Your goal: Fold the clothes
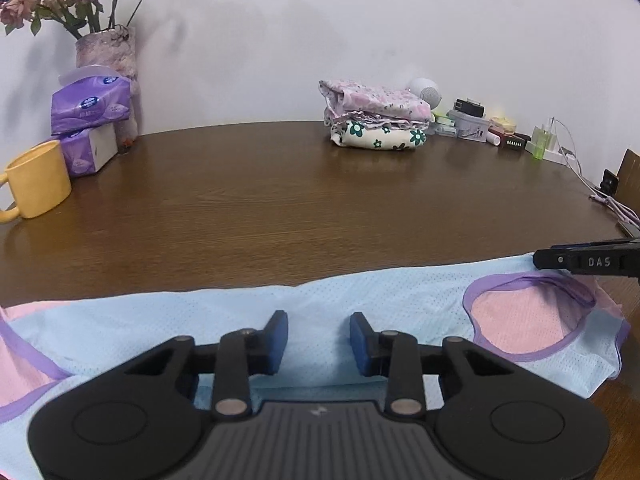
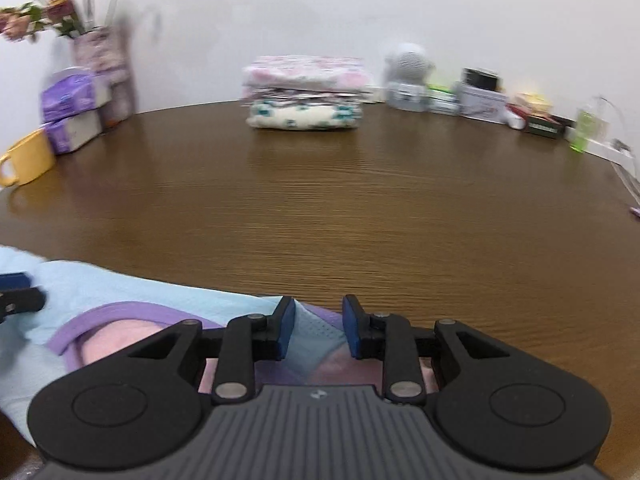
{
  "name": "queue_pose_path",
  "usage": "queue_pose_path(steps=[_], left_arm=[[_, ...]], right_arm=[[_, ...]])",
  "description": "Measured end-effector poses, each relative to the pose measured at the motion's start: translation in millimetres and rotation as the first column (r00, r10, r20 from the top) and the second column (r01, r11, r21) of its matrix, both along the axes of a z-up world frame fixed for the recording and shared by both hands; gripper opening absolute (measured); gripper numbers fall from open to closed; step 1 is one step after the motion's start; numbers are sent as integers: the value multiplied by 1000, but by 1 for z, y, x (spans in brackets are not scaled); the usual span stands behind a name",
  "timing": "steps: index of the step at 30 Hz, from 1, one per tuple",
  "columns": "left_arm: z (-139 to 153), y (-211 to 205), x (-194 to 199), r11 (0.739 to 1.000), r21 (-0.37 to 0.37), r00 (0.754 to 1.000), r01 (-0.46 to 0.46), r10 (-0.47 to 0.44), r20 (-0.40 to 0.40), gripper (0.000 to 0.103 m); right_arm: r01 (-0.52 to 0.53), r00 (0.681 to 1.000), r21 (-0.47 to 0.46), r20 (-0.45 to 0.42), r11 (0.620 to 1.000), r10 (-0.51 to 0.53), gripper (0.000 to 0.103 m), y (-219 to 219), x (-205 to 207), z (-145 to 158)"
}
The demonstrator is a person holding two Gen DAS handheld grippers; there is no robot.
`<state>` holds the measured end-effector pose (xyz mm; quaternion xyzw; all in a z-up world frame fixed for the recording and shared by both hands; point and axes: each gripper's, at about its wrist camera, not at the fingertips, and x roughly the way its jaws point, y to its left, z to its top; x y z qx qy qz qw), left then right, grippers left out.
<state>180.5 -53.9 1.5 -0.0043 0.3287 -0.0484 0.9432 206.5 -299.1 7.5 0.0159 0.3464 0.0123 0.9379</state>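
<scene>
A light blue mesh sleeveless top [image 1: 400, 300] with purple trim and a pink inside lies spread along the near edge of the brown table [image 1: 280, 208]. My left gripper [image 1: 319, 330] hovers over its middle, blue pads apart, and only flat cloth lies below them. In the right wrist view my right gripper [image 2: 319, 320] is shut on a raised fold of the top [image 2: 120, 284] at the shoulder beside the purple-edged armhole. The right gripper's fingers [image 1: 560, 260] show at the right edge of the left wrist view, at the cloth's far corner. A left pad [image 2: 16, 280] peeks in at the right wrist view's left edge.
A stack of folded floral clothes [image 1: 378, 120] sits at the back against the wall. A yellow mug [image 1: 36, 180], purple tissue packs [image 1: 90, 104] and a flower vase [image 1: 108, 56] stand at the left. Small boxes and bottles [image 1: 472, 122] and cables [image 1: 616, 208] line the right.
</scene>
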Motion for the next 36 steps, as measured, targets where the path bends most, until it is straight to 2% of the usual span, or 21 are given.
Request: queue_pose_path(steps=[3, 6, 9, 11, 13, 14, 16, 21, 25, 26, 31, 36], left_arm=[[-1, -1, -2, 1000, 4, 1000, 0, 0, 8, 34], [-1, -1, -3, 1000, -10, 1000, 2, -1, 8, 37], [3, 4, -6, 999, -45, 1000, 2, -1, 12, 48], [8, 7, -12, 998, -63, 999, 0, 2, 34, 60], [13, 8, -19, 998, -64, 998, -5, 9, 60, 75], [15, 8, -22, 998, -64, 998, -6, 11, 68, 79], [17, 8, -28, 998, -67, 997, -2, 7, 74, 81], [19, 11, -46, 997, -79, 996, -19, 26, 85, 86], [17, 16, -60, 997, -71, 994, -38, 45, 98, 89], [17, 16, -63, 997, -60, 994, -44, 50, 102, 89], [17, 22, -70, 995, -55, 991, -88, 93, 99, 91], [14, 32, -72, 991, -87, 990, -98, 106, 91, 91]], right_arm=[[-16, 999, 44, 33, 999, 15, 26, 3, -7, 5], [-44, 999, -1, 15, 999, 44, 26, 15, -8, 2], [-10, 1000, -9, 16, 1000, 10, 26, 12, -10, 0], [-1, 999, 37, 54, 999, -1, 26, 9, -20, 7], [-21, 996, 69, 89, 997, 15, 33, 12, -35, 15], [-33, 994, 80, 106, 996, 25, 41, 16, -43, 19], [-65, 990, 90, 128, 994, 53, 47, 26, -56, 24], [-155, 978, 137, 161, 979, 132, 76, 56, -78, 25], [-182, 970, 117, 187, 976, 158, 93, 81, -92, 20], [-180, 969, 114, 193, 977, 156, 101, 85, -94, 19], [-162, 970, 136, 204, 977, 133, 103, 97, -96, 13], [-67, 981, 110, 188, 992, 45, 103, 102, -94, 7]])
